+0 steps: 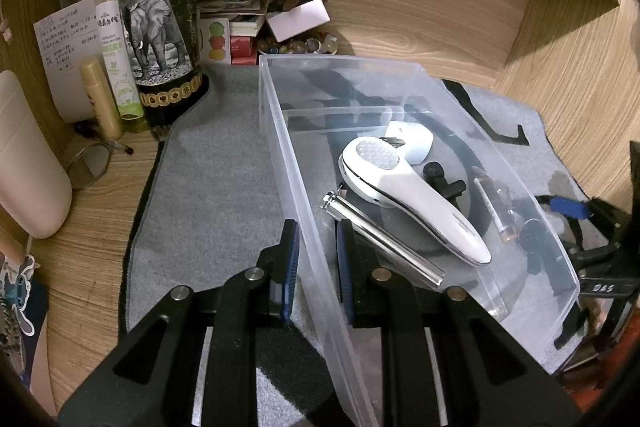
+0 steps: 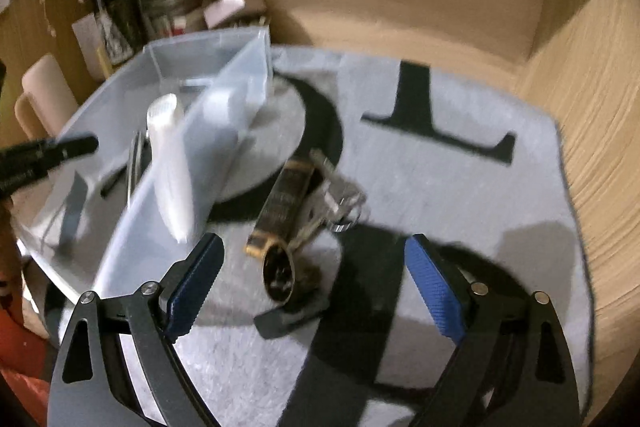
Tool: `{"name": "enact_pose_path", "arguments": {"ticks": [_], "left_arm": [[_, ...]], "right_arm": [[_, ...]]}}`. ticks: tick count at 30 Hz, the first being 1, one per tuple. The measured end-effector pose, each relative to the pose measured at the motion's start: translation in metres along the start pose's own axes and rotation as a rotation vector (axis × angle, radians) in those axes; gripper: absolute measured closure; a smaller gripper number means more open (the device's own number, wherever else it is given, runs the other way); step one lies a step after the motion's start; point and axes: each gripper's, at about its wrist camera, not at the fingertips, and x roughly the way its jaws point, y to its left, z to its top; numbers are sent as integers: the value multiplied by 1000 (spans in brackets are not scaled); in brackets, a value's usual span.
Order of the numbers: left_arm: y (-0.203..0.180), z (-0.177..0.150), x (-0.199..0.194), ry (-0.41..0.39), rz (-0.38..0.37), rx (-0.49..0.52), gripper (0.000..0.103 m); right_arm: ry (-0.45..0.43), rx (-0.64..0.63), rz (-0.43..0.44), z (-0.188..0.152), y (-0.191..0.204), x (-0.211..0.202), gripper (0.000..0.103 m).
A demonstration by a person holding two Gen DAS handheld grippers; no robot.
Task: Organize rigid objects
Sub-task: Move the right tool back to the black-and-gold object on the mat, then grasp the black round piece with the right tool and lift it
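A clear plastic bin (image 1: 280,131) stands on a grey mat. My left gripper (image 1: 318,247) is shut on the bin's near left wall, one finger inside and one outside. In the bin lie a white handheld device (image 1: 416,195), a metal tube (image 1: 384,239), a white case (image 1: 416,143) and a small black clip (image 1: 440,179). In the blurred right wrist view, my right gripper (image 2: 314,267) is open above a watch (image 2: 280,211) and a bunch of keys (image 2: 340,199) on the mat, right of the bin (image 2: 192,155).
A dark wine bottle (image 1: 160,23), a green spray bottle (image 1: 116,39), a gold tube (image 1: 102,99), papers and small boxes (image 1: 236,11) crowd the back left corner. Glasses (image 1: 88,167) and a beige container (image 1: 28,159) lie left. Wooden walls enclose the desk.
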Motion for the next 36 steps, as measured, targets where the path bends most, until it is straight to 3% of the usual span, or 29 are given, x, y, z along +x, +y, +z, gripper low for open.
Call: {"name": "enact_pose_path", "arguments": {"ticks": [1,5,7,9,10,20,29,36], "left_arm": [[0,0,0,2,0,-1,85],[0,0,0,2,0,-1,85],[1,0,0,2,1,-1,85],[1,0,0,2,1,0,85],[1,-1,1,2,1,0,85],[1,-1,1,1,1,-2,85],[1,-1,1,1,1,-2,85],[1,-1,0,1,-1,-3,85]], "right_arm": [[8,4,7,-2,-1,3,17],[62,25,60,-8,-4,16,41],[54,11,55,-9,-3,17,47],[55,3,76,-10,-2,15,65],[54,2,83,-9,-2,15,69],[-13,7,81,1,-2,-6,70],[-119,-33,43,29,2,-35,70],[-180,-84,61,55,16,-46,70]]}}
